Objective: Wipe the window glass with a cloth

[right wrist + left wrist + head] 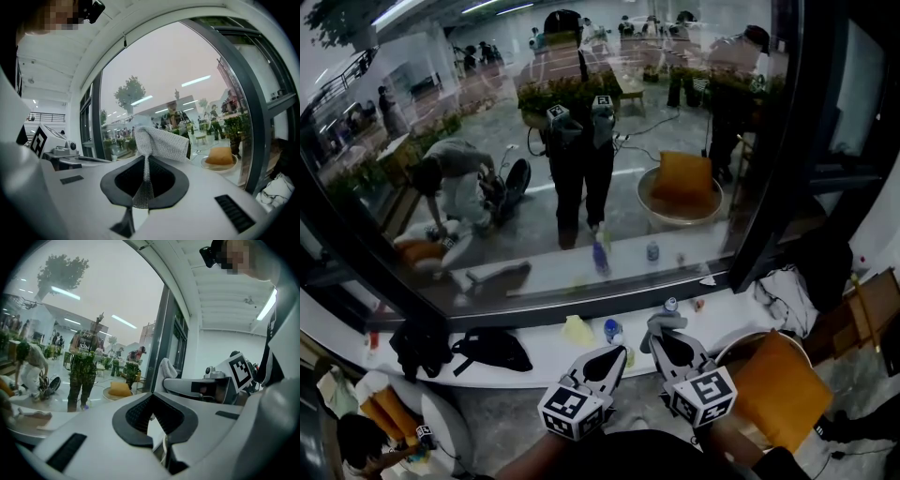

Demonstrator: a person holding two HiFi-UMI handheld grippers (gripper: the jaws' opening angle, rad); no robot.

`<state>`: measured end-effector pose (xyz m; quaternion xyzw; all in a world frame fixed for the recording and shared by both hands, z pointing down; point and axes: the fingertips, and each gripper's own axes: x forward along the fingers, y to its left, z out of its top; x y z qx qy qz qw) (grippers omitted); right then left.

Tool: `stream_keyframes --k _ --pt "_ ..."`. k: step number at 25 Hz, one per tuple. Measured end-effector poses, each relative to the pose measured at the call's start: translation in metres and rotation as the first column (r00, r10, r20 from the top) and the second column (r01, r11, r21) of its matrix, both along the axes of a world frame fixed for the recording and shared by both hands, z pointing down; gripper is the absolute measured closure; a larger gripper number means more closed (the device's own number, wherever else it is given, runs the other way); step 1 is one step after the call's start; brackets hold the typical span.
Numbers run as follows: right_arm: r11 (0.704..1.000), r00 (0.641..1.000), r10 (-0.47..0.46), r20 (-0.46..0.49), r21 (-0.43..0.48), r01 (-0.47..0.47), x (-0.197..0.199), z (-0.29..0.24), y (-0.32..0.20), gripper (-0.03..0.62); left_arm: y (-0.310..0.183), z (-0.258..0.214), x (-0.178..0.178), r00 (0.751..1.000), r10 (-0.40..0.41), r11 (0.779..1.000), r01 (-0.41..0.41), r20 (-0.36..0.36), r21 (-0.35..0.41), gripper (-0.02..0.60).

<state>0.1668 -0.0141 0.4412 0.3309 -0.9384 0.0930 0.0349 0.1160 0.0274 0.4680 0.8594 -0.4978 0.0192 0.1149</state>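
Grey waffle-weave cloth [161,140] is pinched between the closed jaws of the right gripper [144,190]. Its free end stands above them, apart from the large dark-framed window glass [581,141]. The left gripper [157,423] has its jaws together on nothing. Judged step: approach, with wiping not yet begun. The next move calls for pressing the cloth flat against the pane.
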Motion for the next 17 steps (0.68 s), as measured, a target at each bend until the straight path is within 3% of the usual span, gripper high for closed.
stream_keyframes --k 17 --pt "1.0 1.0 0.001 -0.001 -0.002 -0.001 0.0003 0.0004 -0.0044 0.554 0.0008 -0.0017 -0.0016 1.0 -0.002 1.0 0.002 0.008 -0.004 0.581"
